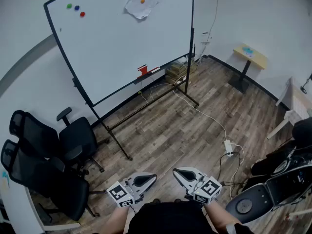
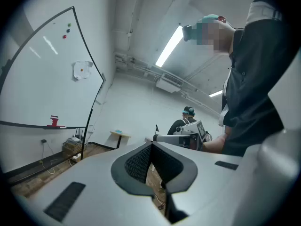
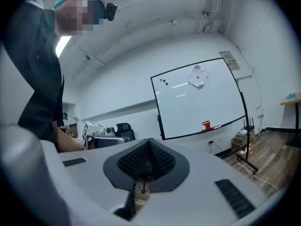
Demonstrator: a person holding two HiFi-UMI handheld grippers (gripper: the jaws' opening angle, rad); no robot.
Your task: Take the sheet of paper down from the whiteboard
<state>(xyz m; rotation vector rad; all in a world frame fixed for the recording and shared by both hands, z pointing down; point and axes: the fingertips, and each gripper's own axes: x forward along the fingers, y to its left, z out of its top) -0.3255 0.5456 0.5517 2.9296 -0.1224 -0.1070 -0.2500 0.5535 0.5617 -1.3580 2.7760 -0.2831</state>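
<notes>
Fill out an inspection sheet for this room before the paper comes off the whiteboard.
Surface: whiteboard on a stand, mostly blank, over a wood floor.
Job's things: crumpled sheet of paper pinned near the top edge by an orange magnet.
Clutter: three magnets at upper left; red object on the tray.
Grippers: left gripper and right gripper both shut, empty, well short of the board.
Cables: white cable crosses the floor to a power strip.
Surroundings: black chairs on the left, small table on the right.
</notes>
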